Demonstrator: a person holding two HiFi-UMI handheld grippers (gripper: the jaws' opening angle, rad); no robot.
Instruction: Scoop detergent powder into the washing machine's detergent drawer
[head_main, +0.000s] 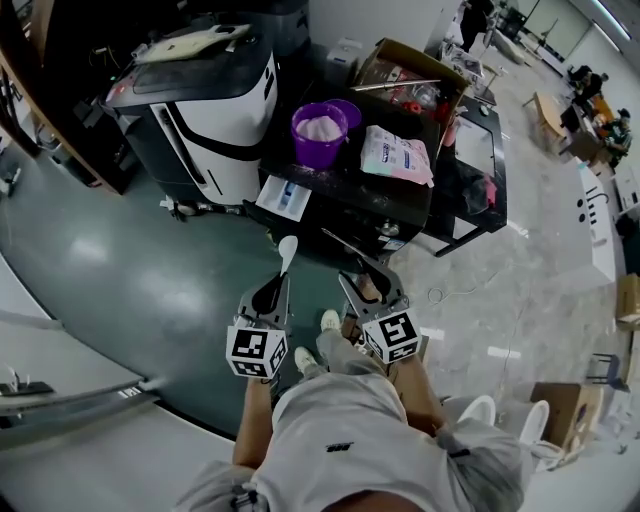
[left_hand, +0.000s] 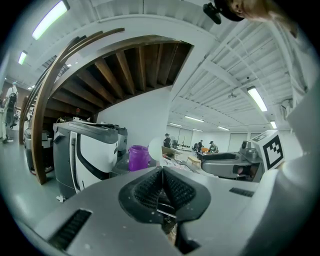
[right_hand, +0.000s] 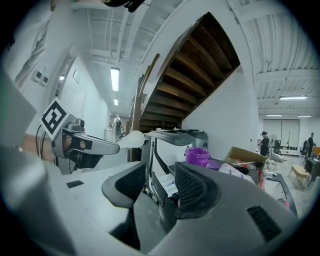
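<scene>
My left gripper (head_main: 281, 283) (left_hand: 161, 172) is shut on the handle of a white spoon (head_main: 287, 249) (left_hand: 156, 148), whose bowl points toward the washing machine (head_main: 350, 205). The spoon hangs over the floor, just short of the pulled-out white detergent drawer (head_main: 284, 194) (right_hand: 165, 182). A purple bucket (head_main: 319, 133) (left_hand: 138, 157) (right_hand: 197, 155) with white powder stands on the machine's dark top. To the right of the spoon my right gripper (head_main: 366, 280) (right_hand: 160, 182) stands open with nothing in it, its jaws framing the drawer. Whether the spoon carries powder I cannot tell.
A white detergent bag (head_main: 397, 155) lies right of the bucket, with an open cardboard box (head_main: 412, 78) behind it. A white-and-black appliance (head_main: 200, 110) stands to the left of the washing machine. The person's shoes (head_main: 329, 321) are below the grippers on the green floor.
</scene>
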